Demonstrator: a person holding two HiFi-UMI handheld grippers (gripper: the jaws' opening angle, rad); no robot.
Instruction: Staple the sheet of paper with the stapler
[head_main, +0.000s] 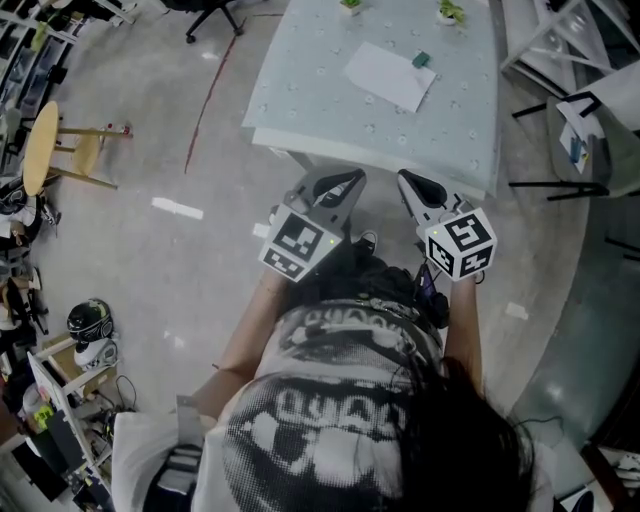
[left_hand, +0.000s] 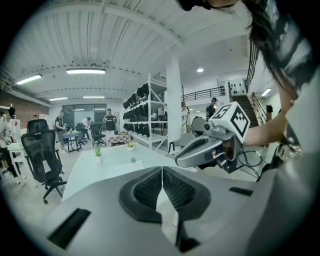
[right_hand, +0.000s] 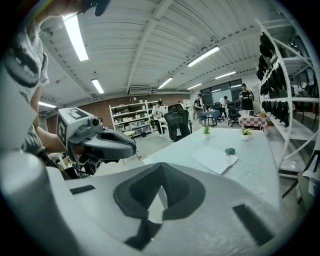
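The left hand-held gripper (head_main: 335, 186) and right hand-held gripper (head_main: 420, 188) are being held closed and empty. Well ahead of both, the sheet of paper (head_main: 390, 76) is lying on the table (head_main: 300, 90), with the stapler (head_main: 421, 60) at its far corner. This is seemingly the approach step; reaching forward and opening are being called for next.

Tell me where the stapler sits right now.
In the head view, the stapler sits on the table, at the upper right corner of the sheet of paper.
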